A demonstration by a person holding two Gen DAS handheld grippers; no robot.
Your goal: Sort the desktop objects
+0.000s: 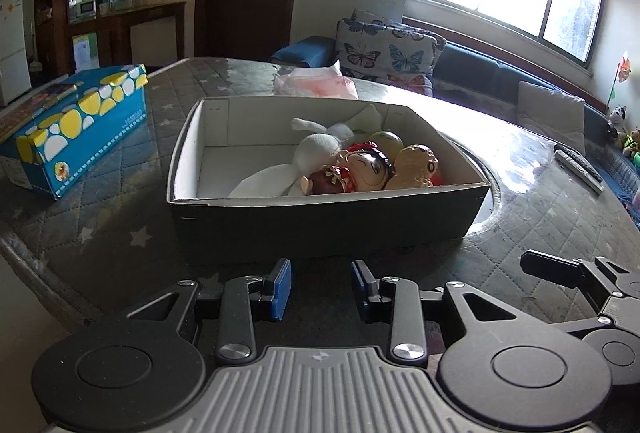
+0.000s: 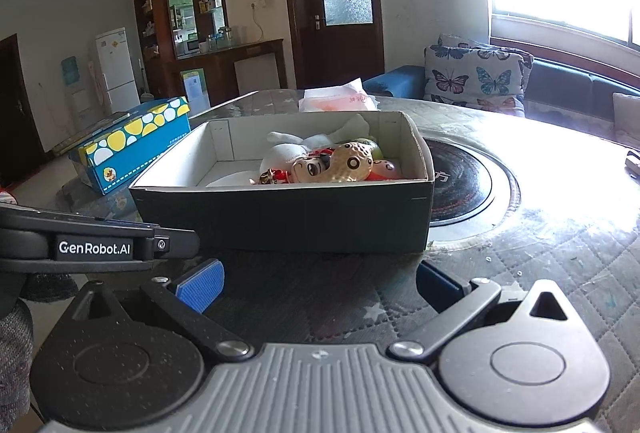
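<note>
A dark open box (image 1: 320,217) (image 2: 280,217) with a white inside stands on the table. It holds a white plush toy (image 1: 316,149) (image 2: 280,153), a red doll (image 1: 360,169), a peanut-shaped figure (image 1: 416,167) (image 2: 352,163) and a yellow ball (image 1: 386,141). My left gripper (image 1: 321,289) is open and empty just in front of the box. My right gripper (image 2: 318,285) is wide open and empty, also in front of the box. Part of the right gripper (image 1: 580,273) shows in the left wrist view.
A blue tissue box (image 1: 72,129) (image 2: 136,141) with yellow and white dots lies left of the dark box. A pink plastic bag (image 1: 316,83) (image 2: 340,99) lies behind it. A remote (image 1: 578,167) lies at the right. A round black hotplate (image 2: 464,189) sits in the table.
</note>
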